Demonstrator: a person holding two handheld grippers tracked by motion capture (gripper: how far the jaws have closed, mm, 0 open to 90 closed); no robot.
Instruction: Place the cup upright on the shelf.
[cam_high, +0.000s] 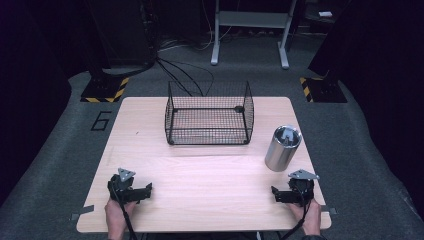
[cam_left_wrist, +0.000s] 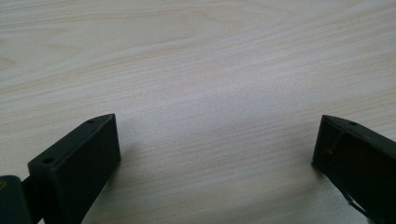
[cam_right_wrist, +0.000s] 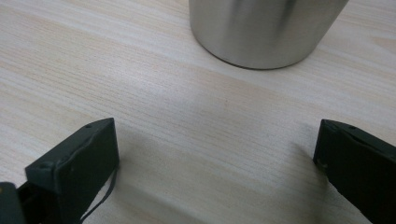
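Right claw (cam_high: 291, 194): jaws apart, empty, resting low on the bench (cam_high: 210, 195). Steel tumbler (cam_high: 282, 148): upright, just ahead. Left claw (cam_high: 131, 191): jaws apart, empty. Wire basket (cam_high: 209, 120): farther ahead, between both claws, apparently empty. Nothing grasped yet; judged unstarted.

Steel cup (cam_right_wrist: 266, 32): right gripper view cuts it at the top edge; base and lower wall show, rim and mouth out of frame.
Left gripper (cam_left_wrist: 215, 154): left gripper view crops both black jaws at the bottom edge, the far one also at the right edge.
Person's hands (cam_high: 117, 215): high view cuts the forearms at the bottom edge, well short of the steel cup.
Wire basket (cam_high: 209, 117): small dark item at its back right corner, too small to identify.
Floor mark left of table (cam_high: 210, 200): dim, reads roughly as a "6".
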